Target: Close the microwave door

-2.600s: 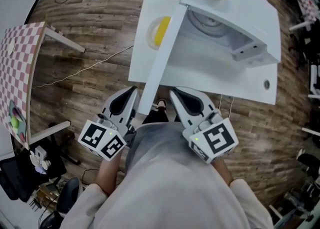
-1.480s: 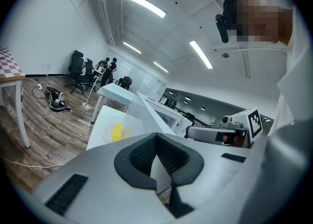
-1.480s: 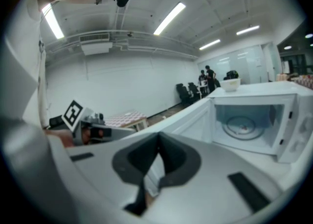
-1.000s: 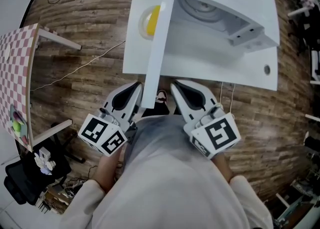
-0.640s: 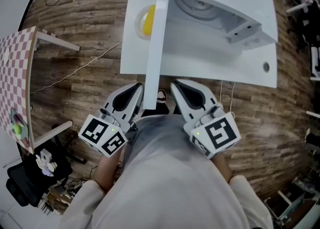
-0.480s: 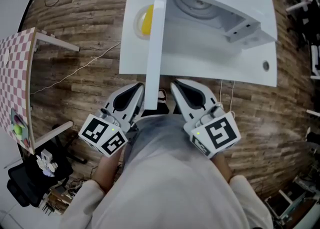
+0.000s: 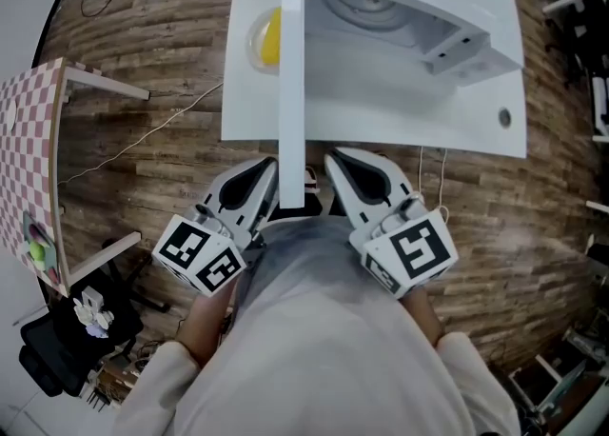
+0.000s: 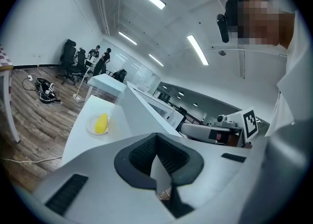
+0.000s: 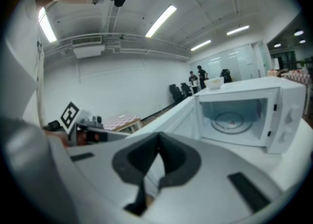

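The white microwave (image 7: 419,15) stands on a white table (image 7: 381,129) with its cavity open and empty (image 9: 234,118). Its door (image 7: 291,91) sticks out toward me, seen edge-on from above, and its free end lies between my two grippers. My left gripper (image 7: 264,172) is just left of that end and my right gripper (image 7: 338,163) just right of it. Neither touches the door that I can see. Both jaws are shut with nothing held, as the left gripper (image 8: 160,181) and right gripper (image 9: 149,184) show in their own views.
A plate with a yellow item (image 7: 263,36) sits on the table left of the door. A bowl (image 9: 214,83) rests on top of the microwave. A checkered table (image 7: 33,158) stands far left, and a cable (image 7: 143,134) runs across the wooden floor.
The door's line has turned from slanting to pointing straight at me. The table and microwave have shifted up and left in view. Both grippers have stayed almost in place.
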`<action>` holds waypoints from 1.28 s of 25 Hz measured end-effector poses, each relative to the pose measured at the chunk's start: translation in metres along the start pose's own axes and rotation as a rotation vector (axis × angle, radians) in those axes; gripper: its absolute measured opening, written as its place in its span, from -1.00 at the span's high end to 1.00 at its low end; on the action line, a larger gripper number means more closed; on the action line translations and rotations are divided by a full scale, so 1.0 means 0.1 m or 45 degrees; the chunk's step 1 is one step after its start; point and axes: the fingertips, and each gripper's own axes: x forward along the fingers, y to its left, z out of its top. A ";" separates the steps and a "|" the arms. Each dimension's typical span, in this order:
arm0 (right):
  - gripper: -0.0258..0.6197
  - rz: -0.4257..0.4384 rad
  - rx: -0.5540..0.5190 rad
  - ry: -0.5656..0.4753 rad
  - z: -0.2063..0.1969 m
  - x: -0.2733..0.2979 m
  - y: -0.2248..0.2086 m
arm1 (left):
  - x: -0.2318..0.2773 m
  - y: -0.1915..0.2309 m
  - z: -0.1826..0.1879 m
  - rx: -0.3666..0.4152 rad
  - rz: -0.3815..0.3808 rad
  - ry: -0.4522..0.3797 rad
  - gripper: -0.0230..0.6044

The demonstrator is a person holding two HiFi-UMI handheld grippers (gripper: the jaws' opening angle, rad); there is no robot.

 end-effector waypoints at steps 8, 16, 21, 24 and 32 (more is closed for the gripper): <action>0.85 -0.011 0.022 -0.004 -0.01 -0.04 -0.09 | 0.09 -0.06 -0.03 0.002 -0.013 0.029 0.87; 0.85 -0.021 0.038 -0.009 -0.01 -0.07 -0.16 | 0.17 -0.10 -0.03 -0.016 -0.032 0.027 0.87; 0.85 -0.041 0.043 -0.010 -0.01 -0.10 -0.23 | 0.25 -0.13 -0.04 -0.013 -0.056 0.043 0.87; 0.85 -0.055 0.049 -0.008 -0.01 -0.12 -0.25 | 0.28 -0.15 -0.05 -0.012 -0.071 0.054 0.87; 0.85 -0.090 0.064 -0.014 -0.02 -0.19 -0.37 | 0.40 -0.21 -0.08 -0.001 -0.107 0.082 0.87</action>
